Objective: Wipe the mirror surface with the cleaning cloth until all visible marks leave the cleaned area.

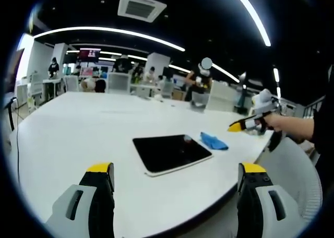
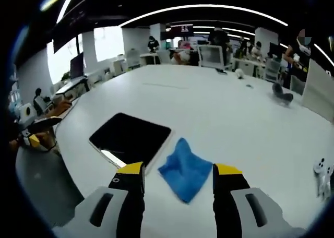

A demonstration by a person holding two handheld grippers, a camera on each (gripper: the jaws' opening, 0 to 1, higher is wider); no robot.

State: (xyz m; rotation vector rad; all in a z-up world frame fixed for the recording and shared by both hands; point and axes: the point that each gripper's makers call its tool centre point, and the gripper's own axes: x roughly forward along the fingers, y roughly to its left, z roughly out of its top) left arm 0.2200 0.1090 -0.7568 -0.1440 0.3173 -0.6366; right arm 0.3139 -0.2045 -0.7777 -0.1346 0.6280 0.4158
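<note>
At the left of the scene the left gripper [image 1: 176, 176] hung above the near edge of the white table [image 1: 78, 128], its yellow-tipped jaws spread wide and gripping nothing. It stood well back from the work, probably so as not to block the task's things from sight. Ahead of it, in the left gripper view, the mirror [image 1: 171, 152] lay flat on the table, a dark rounded rectangle with a pale rim, reflecting the black ceiling. Whether marks lay on its surface could not be told at this size.

Just to the right of the mirror's far corner sat the cleaning cloth [image 1: 214, 141], a small crumpled blue heap, near the mirror but seemingly apart from it. It lay loose on the table, so the wiping had apparently not yet begun.

Farther right, the right gripper [image 1: 236, 126] showed in a hand, aimed toward the cloth. In the right gripper view its jaws [image 2: 177, 173] stood parted on either side of the cloth [image 2: 185, 173], above it or just short of it, clasping nothing. That placing suggested a pickup, with the mirror [image 2: 130, 138] waiting just beside the cloth's left edge.
</note>
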